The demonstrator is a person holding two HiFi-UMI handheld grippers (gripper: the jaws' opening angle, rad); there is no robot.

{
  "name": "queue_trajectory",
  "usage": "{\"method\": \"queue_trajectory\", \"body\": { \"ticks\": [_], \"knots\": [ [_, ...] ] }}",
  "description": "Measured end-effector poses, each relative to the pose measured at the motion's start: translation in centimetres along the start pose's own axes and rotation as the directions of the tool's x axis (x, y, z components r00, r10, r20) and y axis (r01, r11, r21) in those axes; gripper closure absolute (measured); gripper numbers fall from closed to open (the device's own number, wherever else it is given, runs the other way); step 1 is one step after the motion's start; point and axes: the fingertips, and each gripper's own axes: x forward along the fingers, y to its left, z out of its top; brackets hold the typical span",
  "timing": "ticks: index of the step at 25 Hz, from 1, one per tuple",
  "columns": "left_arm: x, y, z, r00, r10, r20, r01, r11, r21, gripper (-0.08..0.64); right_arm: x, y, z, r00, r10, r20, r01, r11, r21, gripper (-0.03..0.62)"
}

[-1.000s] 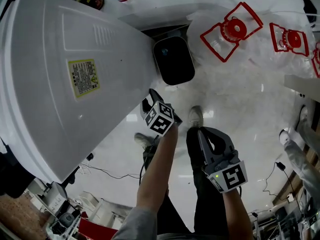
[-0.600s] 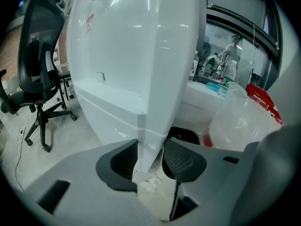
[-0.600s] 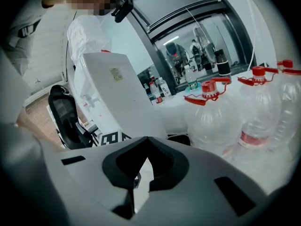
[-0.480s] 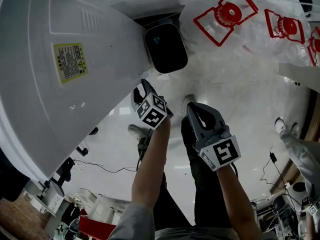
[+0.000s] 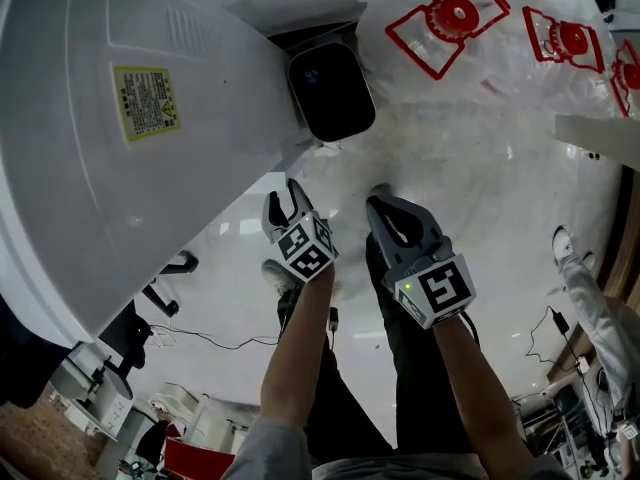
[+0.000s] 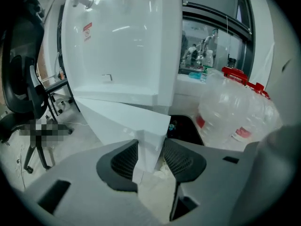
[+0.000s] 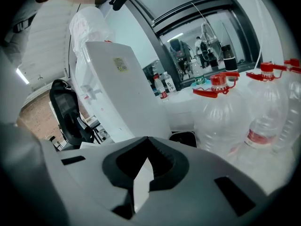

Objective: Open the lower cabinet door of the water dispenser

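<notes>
Gripping: left gripper (image 6: pixel 150 153) pinches the cabinet door (image 6: pixel 126 119) edge — right gripper (image 7: pixel 143 167) closed, empty.
Risk: edge may slip free if pulled askew.

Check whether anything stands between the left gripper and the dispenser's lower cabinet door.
Nothing visible does. The edge of the lower cabinet door already sits between the jaws of the left gripper, which look closed on it. The black bin and the water jugs stand beyond the door, to the right.
</notes>
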Motion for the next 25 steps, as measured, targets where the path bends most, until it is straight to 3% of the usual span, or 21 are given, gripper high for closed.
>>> {"method": "queue_trajectory", "body": {
  "ticks": [6, 10, 25],
  "knots": [
    [-1.5, 1.0, -1.3, 0.999, -0.05, -0.01, 0.05, 0.998, 0.043, 0.382, -0.6, 2.4, -1.8, 1.0, -0.009, 0.007, 0.009, 1.0, 0.016, 0.583],
    [-2.8, 2.1, -2.7, 0.995, -0.098, -0.026, 0.101, 0.987, 0.125, 0.382, -0.6, 5.3, -3.8, 1.0, -0.008, -0.006, 0.008, 0.999, 0.037, 0.583],
    [-6.8, 6.9, -7.0, 0.956, -0.292, -0.038, 0.288, 0.899, 0.331, 0.383, -0.7, 13.2, -9.5, 0.999, -0.032, -0.014, 0.032, 0.999, 0.026, 0.583]
  ]
}}
